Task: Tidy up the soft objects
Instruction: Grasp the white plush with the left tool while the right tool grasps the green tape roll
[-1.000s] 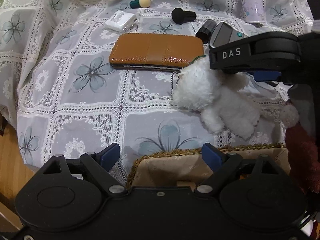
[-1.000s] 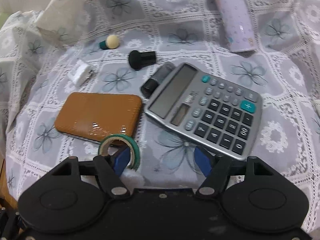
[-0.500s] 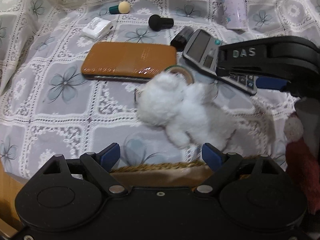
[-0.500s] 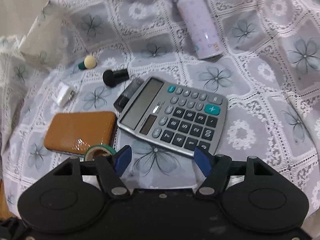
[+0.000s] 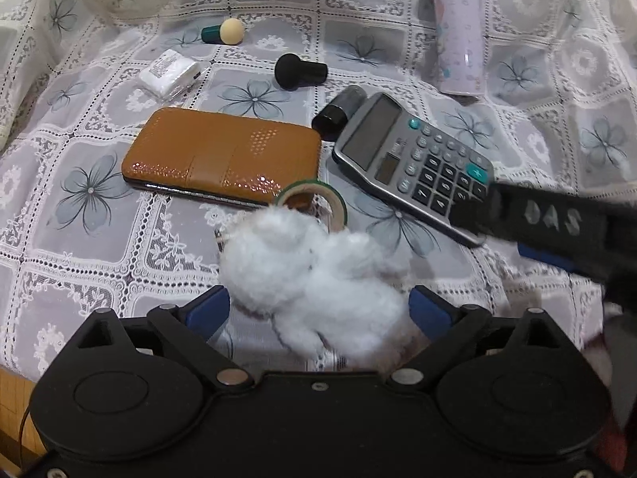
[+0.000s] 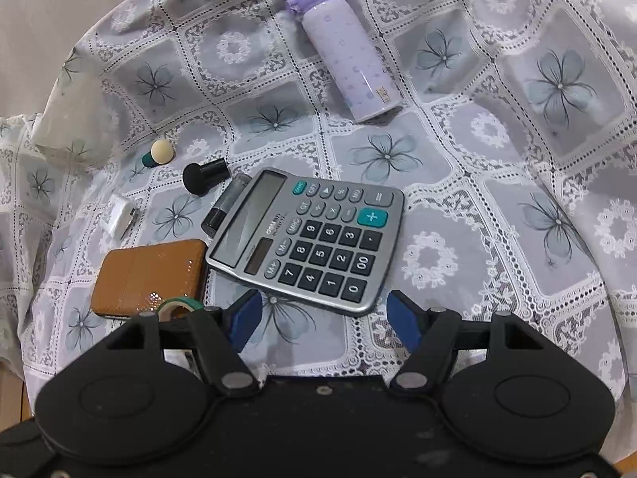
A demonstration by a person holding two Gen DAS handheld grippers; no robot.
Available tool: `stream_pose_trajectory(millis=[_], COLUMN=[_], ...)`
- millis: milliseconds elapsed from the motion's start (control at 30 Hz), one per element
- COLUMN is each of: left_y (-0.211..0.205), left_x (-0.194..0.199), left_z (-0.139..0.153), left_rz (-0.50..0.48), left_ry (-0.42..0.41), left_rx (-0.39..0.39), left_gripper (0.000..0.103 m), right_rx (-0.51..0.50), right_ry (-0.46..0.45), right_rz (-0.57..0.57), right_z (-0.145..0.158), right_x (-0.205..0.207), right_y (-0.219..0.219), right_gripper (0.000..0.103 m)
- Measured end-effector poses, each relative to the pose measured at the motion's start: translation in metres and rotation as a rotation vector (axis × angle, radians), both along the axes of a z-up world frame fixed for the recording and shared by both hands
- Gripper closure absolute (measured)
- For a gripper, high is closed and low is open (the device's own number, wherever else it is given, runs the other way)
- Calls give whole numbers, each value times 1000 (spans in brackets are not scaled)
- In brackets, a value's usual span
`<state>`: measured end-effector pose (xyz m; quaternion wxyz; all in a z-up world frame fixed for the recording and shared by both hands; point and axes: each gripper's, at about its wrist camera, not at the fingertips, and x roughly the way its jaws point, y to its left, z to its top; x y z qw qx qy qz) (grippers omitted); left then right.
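Observation:
A white fluffy plush toy [image 5: 314,275] lies on the lace tablecloth [image 5: 79,239], just in front of a green tape roll [image 5: 314,199]. My left gripper [image 5: 318,310] straddles the toy, its jaws opening, with the blue pads beside the fur and not pressing on it. In the left wrist view one of the right gripper's fingers [image 5: 549,215] crosses the right side, blurred, above the calculator's near corner. My right gripper [image 6: 324,316] is open over bare cloth, just short of the calculator [image 6: 310,239], with nothing between its pads. Something dark red and blurred shows at the left wrist view's right edge.
On the cloth lie a brown wallet [image 5: 223,155], a lilac bottle [image 6: 346,51] on its side, a black stamp-like cylinder [image 5: 300,71], a small black tube [image 5: 338,111], a green-handled sponge [image 5: 223,34] and a white charger [image 5: 169,71]. The table edge drops to wooden floor at the lower left.
The left gripper has moved forward over the white toy, which now sits between its fingers; the woven basket rim has slipped out of view and the jaws stand wider. The right gripper drew back and rightward.

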<state>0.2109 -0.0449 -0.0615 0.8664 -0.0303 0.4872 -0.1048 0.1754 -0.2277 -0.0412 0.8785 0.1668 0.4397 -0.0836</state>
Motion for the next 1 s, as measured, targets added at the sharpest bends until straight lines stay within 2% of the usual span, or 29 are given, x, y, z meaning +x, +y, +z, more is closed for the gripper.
stream_pose_trajectory(millis=[167,200,233,500,833,1000], left_y=[0,1,1,7,44,64], left_x=[10,10,10,0,-11,9], left_z=[-3,-3,-4,5,25,15], left_rz=[23,20,13,-20,49,73], left_ry=[6,8,12,-5,-92,-58], left_rx=[-6,-10,-9,7,137,149], left_gripper=[13,24,42,47,46,46], right_rx=[14,18,21,25,20,-8], right_ry=[16,18,20,31,39,50], right_rz=[-3,-5,-8,-5,67,144], right_z=[-6,-7,-7,-9,-8,-12], right_x=[-2,-3,-4,-5,0,10], right_y=[-2,-3,-3,0,24,51], right_gripper=[34,34,34,34,34,34])
